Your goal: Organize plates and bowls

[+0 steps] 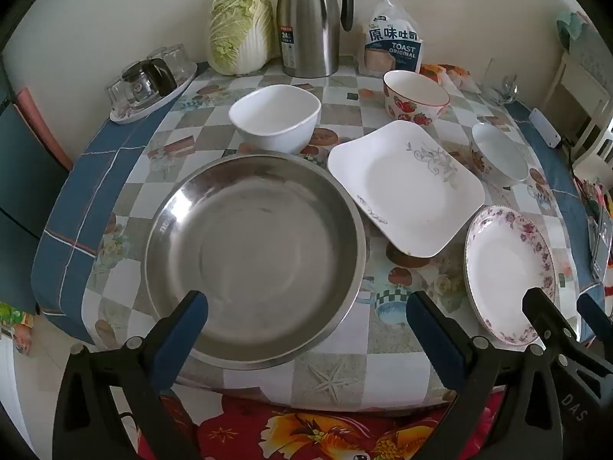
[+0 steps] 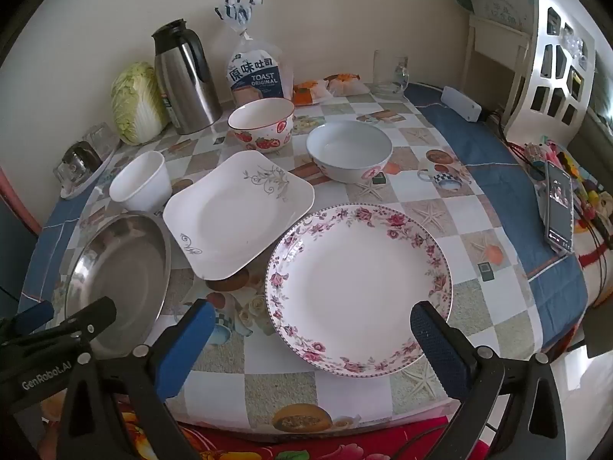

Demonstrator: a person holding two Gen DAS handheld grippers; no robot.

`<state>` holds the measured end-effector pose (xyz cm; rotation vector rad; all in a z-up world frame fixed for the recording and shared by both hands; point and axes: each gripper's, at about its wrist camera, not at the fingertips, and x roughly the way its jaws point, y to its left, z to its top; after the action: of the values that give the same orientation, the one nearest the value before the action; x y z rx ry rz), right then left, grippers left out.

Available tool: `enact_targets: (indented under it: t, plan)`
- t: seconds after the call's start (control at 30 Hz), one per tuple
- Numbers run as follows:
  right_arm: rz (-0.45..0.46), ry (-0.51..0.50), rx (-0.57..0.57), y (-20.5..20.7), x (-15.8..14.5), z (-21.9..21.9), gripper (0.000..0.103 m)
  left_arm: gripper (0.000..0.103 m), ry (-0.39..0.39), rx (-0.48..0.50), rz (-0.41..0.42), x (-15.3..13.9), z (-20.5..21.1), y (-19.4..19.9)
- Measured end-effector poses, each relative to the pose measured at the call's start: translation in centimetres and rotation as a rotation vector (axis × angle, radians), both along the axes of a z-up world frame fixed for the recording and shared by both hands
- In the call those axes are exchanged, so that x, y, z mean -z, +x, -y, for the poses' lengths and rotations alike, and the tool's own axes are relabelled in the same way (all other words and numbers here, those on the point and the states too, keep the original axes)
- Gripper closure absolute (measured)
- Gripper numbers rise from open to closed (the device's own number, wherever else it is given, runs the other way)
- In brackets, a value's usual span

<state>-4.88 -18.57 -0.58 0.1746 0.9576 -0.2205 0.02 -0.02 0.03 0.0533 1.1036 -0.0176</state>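
My left gripper [image 1: 306,306] is open and empty, hovering over the near rim of a large steel basin [image 1: 253,257]. My right gripper [image 2: 312,318] is open and empty over the near edge of a round floral plate [image 2: 358,287]. Between them lies a white square plate [image 1: 406,188], also in the right wrist view [image 2: 237,211]. Behind stand a white square bowl [image 1: 276,117], a strawberry bowl [image 1: 415,97] and a white round bowl [image 2: 348,151]. The basin also shows at the left of the right wrist view [image 2: 118,268], and the floral plate at the right of the left wrist view [image 1: 509,276].
At the back stand a cabbage [image 1: 241,30], a steel thermos jug [image 1: 310,19] and a toast bag [image 1: 394,46]. A tray of upturned glasses [image 1: 149,84] sits back left. A phone [image 2: 559,207] lies on the table's right edge, a glass mug [image 2: 390,73] behind.
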Motion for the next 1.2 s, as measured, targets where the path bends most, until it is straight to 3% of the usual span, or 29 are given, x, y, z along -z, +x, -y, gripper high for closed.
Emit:
enact_targets:
  t: [1.2]
  plan:
    - [-0.007,0.022,-0.005,0.31,0.74,0.06,0.000,0.000,0.014,-0.005,-0.008,0.25,-0.11,-0.07]
